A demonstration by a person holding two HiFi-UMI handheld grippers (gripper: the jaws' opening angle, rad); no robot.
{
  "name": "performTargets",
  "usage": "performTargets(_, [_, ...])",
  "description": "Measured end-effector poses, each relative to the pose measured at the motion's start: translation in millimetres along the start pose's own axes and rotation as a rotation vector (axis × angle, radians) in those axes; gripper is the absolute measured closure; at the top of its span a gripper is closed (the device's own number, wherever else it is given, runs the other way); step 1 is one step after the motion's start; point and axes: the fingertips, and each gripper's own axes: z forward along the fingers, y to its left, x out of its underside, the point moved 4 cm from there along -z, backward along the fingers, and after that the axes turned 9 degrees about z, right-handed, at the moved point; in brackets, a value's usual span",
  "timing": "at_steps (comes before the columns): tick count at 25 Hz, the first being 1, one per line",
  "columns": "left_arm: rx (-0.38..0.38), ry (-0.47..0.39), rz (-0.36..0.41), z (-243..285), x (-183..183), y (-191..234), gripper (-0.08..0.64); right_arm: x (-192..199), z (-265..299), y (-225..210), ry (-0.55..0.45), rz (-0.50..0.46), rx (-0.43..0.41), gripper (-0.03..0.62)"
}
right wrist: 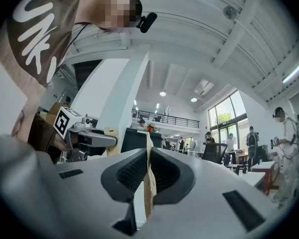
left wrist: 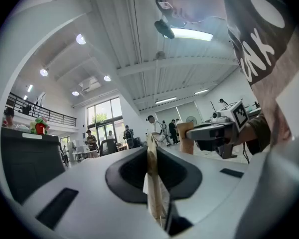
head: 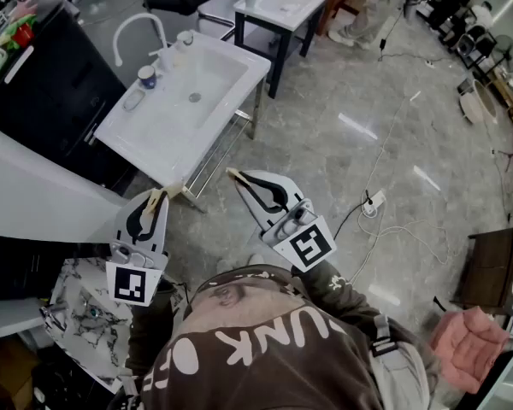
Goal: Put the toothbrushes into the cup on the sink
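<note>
The pale grey right gripper (right wrist: 148,142) with black ribbed hollows is holding its jaws flat together, the tan pads (right wrist: 150,183) touching along their length and nothing showing between them. To its left, the grey left gripper (right wrist: 111,136) with a black-and-white marker cube (right wrist: 65,121) is hovering well apart. Above that, a brown shirt with white letters (right wrist: 37,39) is filling the corner, while far ahead to the right people (right wrist: 250,138) are standing by tall windows.
</note>
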Motion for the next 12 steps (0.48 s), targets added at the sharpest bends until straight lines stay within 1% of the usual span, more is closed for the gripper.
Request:
performTargets(7, [-0.001, 0.006, 0.011, 18, -7, -9, 0.518, -2, -11, -18, -0.001, 0.001, 0.001, 0.563])
performTargets(12, [-0.009, 0.004, 0.018, 32, -19, -24, 0.517, -5, -24, -33, -0.016, 0.025, -0.02, 0.563])
